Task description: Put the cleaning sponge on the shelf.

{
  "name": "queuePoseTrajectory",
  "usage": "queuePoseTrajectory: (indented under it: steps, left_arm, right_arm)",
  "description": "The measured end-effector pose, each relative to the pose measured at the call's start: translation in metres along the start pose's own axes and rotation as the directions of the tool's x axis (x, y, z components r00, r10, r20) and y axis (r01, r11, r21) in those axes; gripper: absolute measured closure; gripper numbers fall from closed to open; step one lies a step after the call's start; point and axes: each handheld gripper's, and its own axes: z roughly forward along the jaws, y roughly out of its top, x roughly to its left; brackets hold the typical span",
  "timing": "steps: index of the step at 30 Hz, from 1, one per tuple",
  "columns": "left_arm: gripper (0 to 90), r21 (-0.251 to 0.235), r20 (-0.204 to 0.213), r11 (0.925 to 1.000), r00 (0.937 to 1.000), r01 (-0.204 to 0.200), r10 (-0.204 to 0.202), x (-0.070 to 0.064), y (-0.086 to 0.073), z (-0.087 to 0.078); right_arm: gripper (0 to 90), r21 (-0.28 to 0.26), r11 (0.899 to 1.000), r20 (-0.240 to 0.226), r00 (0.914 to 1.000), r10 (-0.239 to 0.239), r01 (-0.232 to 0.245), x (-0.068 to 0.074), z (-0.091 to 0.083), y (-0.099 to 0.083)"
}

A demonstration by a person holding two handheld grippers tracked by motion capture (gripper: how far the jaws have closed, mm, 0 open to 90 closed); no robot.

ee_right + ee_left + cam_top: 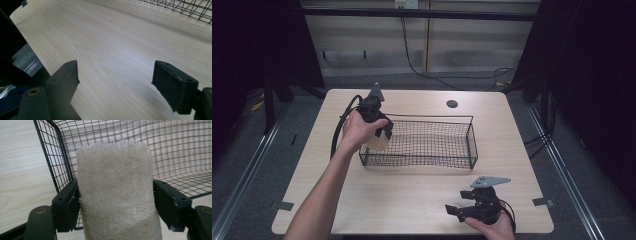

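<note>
Cream fibrous loofah pad (116,192) clamped in left tongs (381,131) at black wire basket (472,145) left end | lower inside before releasing | right tongs (455,211) apart, idle on counter (412,195)

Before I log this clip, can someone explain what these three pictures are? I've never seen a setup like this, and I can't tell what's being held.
No robot here: a person holds a hand-operated two-jaw gripper in each hand. The high view looks down on a wooden table bearing a black wire basket. The other two pictures come from cameras riding on each gripper. The left gripper, at the basket's left end, is shut on a cream fibrous loofah sponge, seen close up between its jaws. The right gripper rests near the table's front edge, jaws open, holding nothing.
</note>
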Motion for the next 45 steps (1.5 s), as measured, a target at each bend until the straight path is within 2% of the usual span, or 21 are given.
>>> queuePoseTrajectory:
  steps: [8, 11, 13, 14, 15, 16, 17, 20, 21, 28, 31, 34, 35, 38, 45]
  left_arm:
    - [26.6, 0.007, -0.003, 0.9996, 0.9996, 0.028, -0.028, 0.004, 0.001, 0.015]
    - [26.6, 0.024, -0.003, 0.9995, 0.9998, 0.019, -0.019, 0.006, 0.001, 0.02]
    - [26.6, 0.023, 0.003, 0.9994, 0.9996, 0.027, -0.027, 0.006, 0.001, 0.022]
    - [26.6, 0.025, -0.008, 0.9995, 0.9998, 0.019, -0.018, 0.006, 0.001, 0.023]
    - [26.6, 0.015, -0.004, 0.9996, 0.9997, 0.024, -0.024, 0.007, 0.001, 0.024]
    - [26.6, 0.003, -0.02, 0.9991, 0.9989, 0.043, -0.043, 0.008, 0.002, 0.026]
    - [26.6, 0.016, -0.028, 0.999, 0.9987, 0.042, -0.041, 0.009, 0.002, 0.027]
    - [26.6, 0.023, -0.015, 0.9984, 0.9985, 0.052, -0.052, 0.01, 0.002, 0.03]
    - [26.6, 0.022, -0.026, 0.9984, 0.9983, 0.053, -0.052, 0.01, 0.002, 0.032]
    - [26.5, 0.043, -0.029, 0.9976, 0.9981, 0.055, -0.053, 0.011, 0.002, 0.041]
    - [26.5, 0.035, -0.044, 0.9968, 0.9965, 0.072, -0.071, 0.011, 0.001, 0.044]
    - [26.5, 0.044, -0.034, 0.996, 0.9965, 0.078, -0.076, 0.012, 0.001, 0.047]
    - [26.5, 0.047, -0.054, 0.9959, 0.9958, 0.077, -0.074, 0.011, 0.0, 0.05]
    - [26.5, 0.051, -0.053, 0.9952, 0.9953, 0.084, -0.081, 0.011, 0.0, 0.053]
    - [26.4, 0.063, -0.083, 0.995, 0.9939, 0.078, -0.073, 0.009, 0.0, 0.061]
  right_arm:
    - [20.7, 0.002, 1.0, -0.005, 1.0, 0.001, -0.001, 0.0, 0.0, 0.0]
    - [20.7, 0.003, 1.0, -0.006, 1.0, 0.0, 0.0, 0.0, 0.0, 0.0]
    - [20.7, 0.003, 1.0, -0.006, 1.0, 0.0, 0.0, 0.0, 0.0, 0.0]
    - [20.7, 0.004, 1.0, -0.005, 1.0, 0.0, 0.0, 0.0, 0.0, 0.0]
    - [20.7, 0.004, 1.0, -0.006, 1.0, 0.001, 0.0, 0.0, 0.0, 0.0]
    - [20.7, 0.004, 1.0, -0.006, 1.0, 0.001, -0.001, 0.0, 0.0, 0.0]
    - [20.7, 0.004, 1.0, -0.006, 1.0, 0.001, -0.001, 0.0, 0.0, 0.0]
    - [20.7, 0.005, 1.0, -0.007, 1.0, 0.001, -0.001, 0.0, 0.0, 0.0]
    - [20.7, 0.005, 1.0, -0.008, 1.0, 0.0, 0.0, 0.0, 0.0, 0.0]
    - [20.7, 0.007, 1.0, -0.012, 0.9999, -0.001, 0.001, 0.001, 0.0, 0.0]
    - [20.7, 0.008, 1.0, -0.013, 0.9999, -0.001, 0.001, 0.001, 0.0, 0.0]
    - [20.7, 0.006, 1.0, -0.015, 0.9999, 0.0, 0.0, 0.001, 0.0, 0.0]
    - [20.7, 0.006, 1.0, -0.016, 0.9999, 0.0, 0.0, 0.001, 0.0, 0.0]
    - [20.7, 0.007, 1.0, -0.017, 0.9999, -0.002, 0.003, 0.001, 0.0, 0.0]
    - [20.7, 0.009, 1.0, -0.019, 0.9998, -0.004, 0.004, 0.001, 0.0, -0.001]
